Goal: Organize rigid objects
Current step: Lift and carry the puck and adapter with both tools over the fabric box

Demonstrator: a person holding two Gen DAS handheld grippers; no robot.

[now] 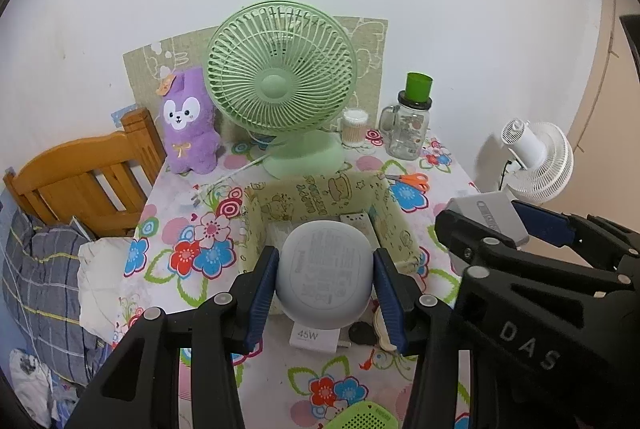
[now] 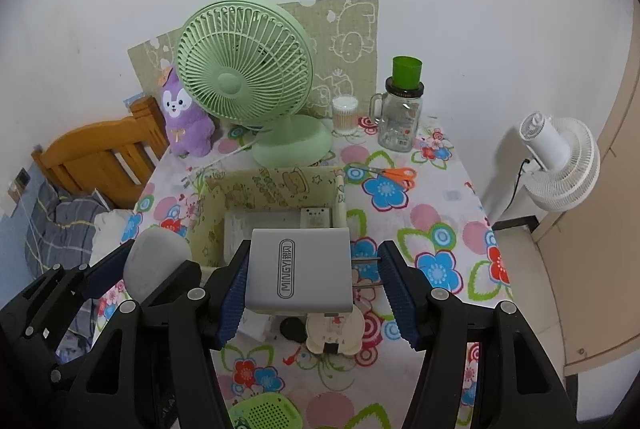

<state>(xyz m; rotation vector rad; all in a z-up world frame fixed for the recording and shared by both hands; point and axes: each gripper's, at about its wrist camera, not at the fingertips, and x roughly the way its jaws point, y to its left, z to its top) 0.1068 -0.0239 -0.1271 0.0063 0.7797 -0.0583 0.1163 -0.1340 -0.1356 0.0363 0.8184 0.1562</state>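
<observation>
My left gripper (image 1: 326, 293) is shut on a pale grey rounded device (image 1: 324, 277), its label side facing the camera, held above the table in front of a cartoon-print fabric bin (image 1: 320, 193). My right gripper (image 2: 316, 289) is shut on a silver plug adapter (image 2: 300, 269): the left pad presses its side, and its two prongs (image 2: 366, 261) reach the right pad. It hangs over the bin's (image 2: 272, 185) near edge. In the bin lie a white flat item (image 2: 260, 225) and a small white remote-like piece (image 2: 316, 217).
Under the grippers lie a white 45W charger (image 1: 308, 337), a black piece (image 1: 362, 333), a cream round item (image 2: 336, 329) and a green speaker (image 2: 266, 413). Behind the bin: green fan (image 1: 280, 85), purple plush (image 1: 188, 125), jar (image 1: 404, 129), scissors (image 1: 412, 181). Bed left, white fan (image 2: 560, 165) right.
</observation>
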